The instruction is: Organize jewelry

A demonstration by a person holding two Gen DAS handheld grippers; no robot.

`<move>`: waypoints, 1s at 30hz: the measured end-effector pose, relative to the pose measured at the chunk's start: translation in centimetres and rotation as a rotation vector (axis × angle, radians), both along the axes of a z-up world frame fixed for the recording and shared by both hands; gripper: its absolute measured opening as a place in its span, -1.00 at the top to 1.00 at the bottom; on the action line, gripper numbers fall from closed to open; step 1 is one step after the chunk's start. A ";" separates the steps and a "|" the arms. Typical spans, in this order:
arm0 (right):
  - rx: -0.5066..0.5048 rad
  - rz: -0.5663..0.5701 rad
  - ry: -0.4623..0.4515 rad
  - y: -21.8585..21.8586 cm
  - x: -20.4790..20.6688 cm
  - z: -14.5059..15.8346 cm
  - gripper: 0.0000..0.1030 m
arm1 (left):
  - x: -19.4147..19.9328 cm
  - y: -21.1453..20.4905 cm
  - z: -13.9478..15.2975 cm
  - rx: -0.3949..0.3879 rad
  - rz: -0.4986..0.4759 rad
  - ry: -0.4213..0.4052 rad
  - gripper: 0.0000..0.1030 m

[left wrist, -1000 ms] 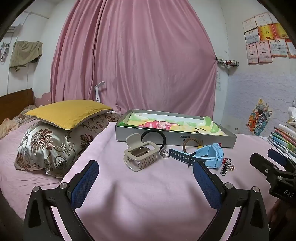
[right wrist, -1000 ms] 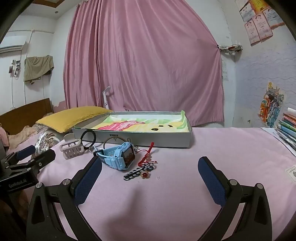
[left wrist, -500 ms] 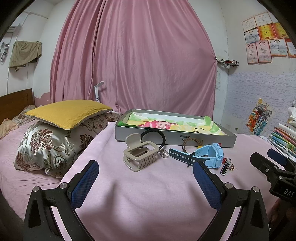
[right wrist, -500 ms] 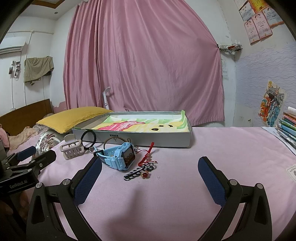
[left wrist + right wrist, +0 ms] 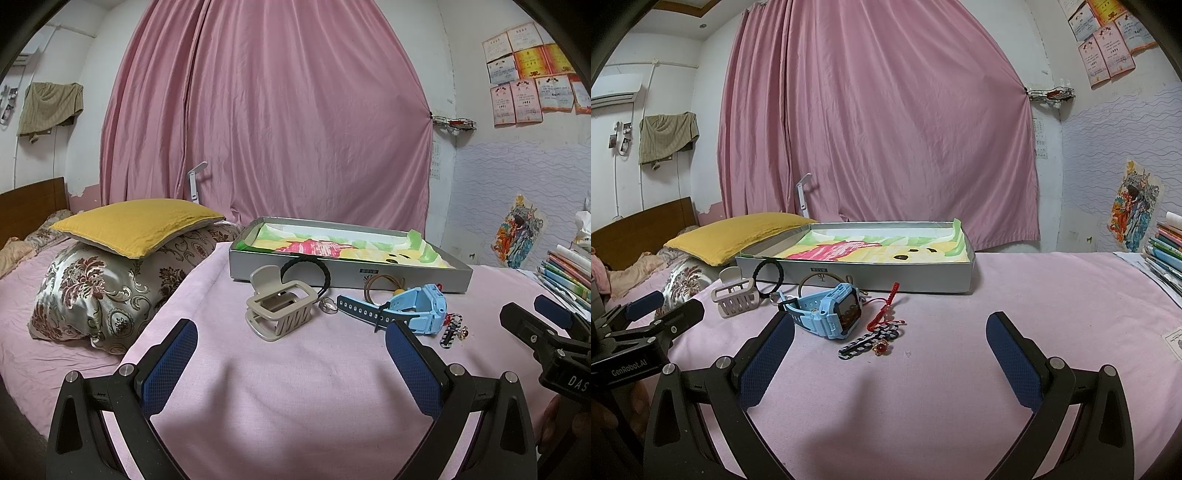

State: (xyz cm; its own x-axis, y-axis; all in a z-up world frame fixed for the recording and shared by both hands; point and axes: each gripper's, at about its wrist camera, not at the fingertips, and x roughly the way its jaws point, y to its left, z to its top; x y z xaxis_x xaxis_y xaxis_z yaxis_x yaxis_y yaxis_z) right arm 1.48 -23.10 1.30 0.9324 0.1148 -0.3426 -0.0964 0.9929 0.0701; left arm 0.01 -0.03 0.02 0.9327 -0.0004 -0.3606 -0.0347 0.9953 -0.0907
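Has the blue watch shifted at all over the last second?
No. In the right wrist view the blue watch lies where it did, just in front of the grey box, beside the red cord.

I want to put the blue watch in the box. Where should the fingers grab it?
Grab the blue watch by its chunky case, one finger on each side edge, coming down from above. It lies tilted on the pink cover with the screen facing the right gripper, which is open and nearest. The strap is thin and floppy, so it would probably slip or dangle.
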 end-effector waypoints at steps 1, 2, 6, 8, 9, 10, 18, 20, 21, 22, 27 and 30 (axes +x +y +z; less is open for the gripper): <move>0.000 0.000 0.000 0.0 0.0 0.0 -0.98 | 0.0 0.0 0.0 0.001 0.001 0.000 -0.98; 0.000 0.001 -0.001 0.0 0.0 0.0 -0.98 | 0.0 0.0 0.0 0.001 0.001 0.001 -0.98; 0.001 0.001 -0.002 0.0 0.0 0.0 -0.98 | -0.1 0.2 -0.1 0.001 0.001 0.001 -0.98; 0.001 0.002 -0.001 0.0 0.0 0.0 -0.98 | -0.1 0.3 -0.1 0.001 0.001 0.001 -0.98; 0.001 0.002 -0.001 0.0 0.0 0.0 -0.98 | -0.1 0.3 -0.1 0.001 0.002 0.001 -0.98; 0.000 0.002 -0.002 0.0 0.0 0.0 -0.98 | -0.1 0.3 -0.1 0.001 0.001 0.001 -0.98; 0.002 0.002 -0.001 0.0 0.0 0.0 -0.98 | -0.1 0.2 -0.1 0.002 0.001 0.002 -0.98; 0.002 0.002 -0.001 0.0 0.0 0.0 -0.98 | -0.1 0.3 -0.1 0.001 0.001 0.002 -0.98; 0.002 0.002 -0.001 0.0 0.0 0.0 -0.98 | -0.1 0.3 -0.1 0.001 0.001 0.002 -0.98; 0.002 0.002 -0.001 0.0 0.0 0.0 -0.98 | -0.1 0.2 -0.1 0.002 0.001 0.003 -0.98; 0.003 0.002 -0.002 0.0 0.0 0.0 -0.98 | -0.1 0.2 -0.1 0.002 0.001 0.003 -0.98; 0.003 0.003 -0.002 -0.1 0.0 0.0 -0.98 | -0.1 0.2 -0.1 0.003 0.001 0.003 -0.98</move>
